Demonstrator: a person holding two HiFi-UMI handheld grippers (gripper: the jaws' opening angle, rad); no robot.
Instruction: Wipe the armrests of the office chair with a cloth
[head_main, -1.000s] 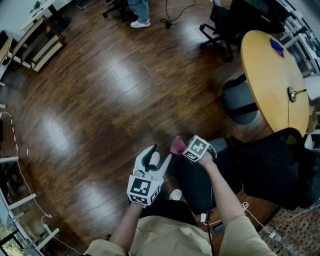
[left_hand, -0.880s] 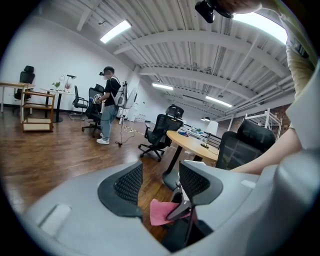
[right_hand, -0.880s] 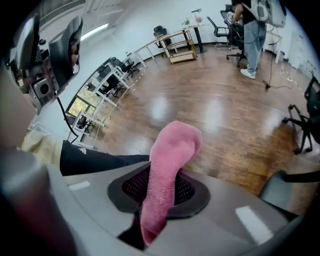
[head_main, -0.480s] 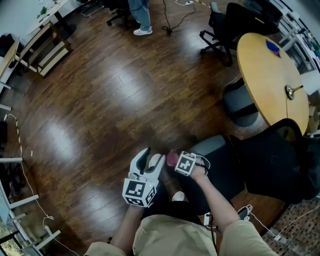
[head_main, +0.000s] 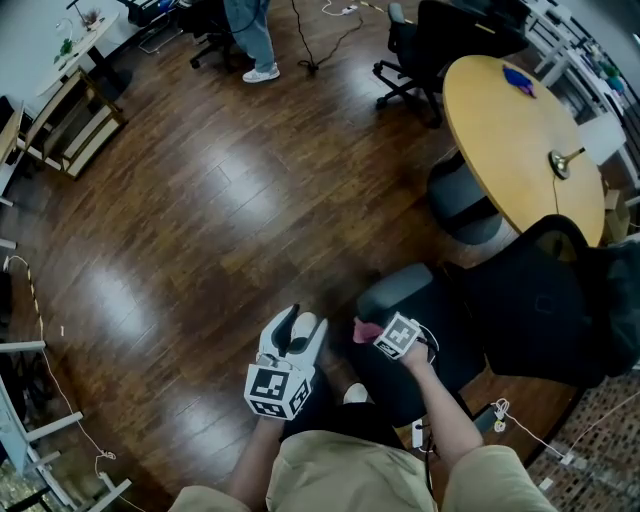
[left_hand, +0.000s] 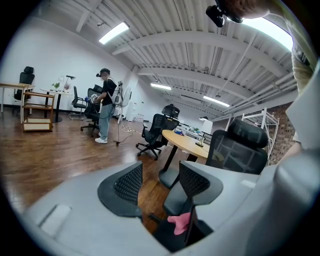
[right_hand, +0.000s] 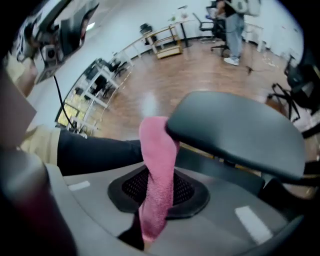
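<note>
Currently grips a pink cloth (right_hand: 159, 165) in the right claw (head_main: 372, 331), shut tight on it, at the lower middle of the head view. Presses the cloth's upper end against the near tip of the grey armrest (right_hand: 235, 127), lying lengthwise toward the upper right of that frame. Holds the left claw (left_hand: 157, 182) wide open and empty, just left of the armrest, touching nothing. Probably calls for a stroke away along that length with the right claw, the nearer one.

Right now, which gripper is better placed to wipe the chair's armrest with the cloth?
Right. The right gripper is shut on the pink cloth, whose tip meets the end of the grey armrest. The left gripper is open, holds nothing and hangs apart from the armrest.
</note>
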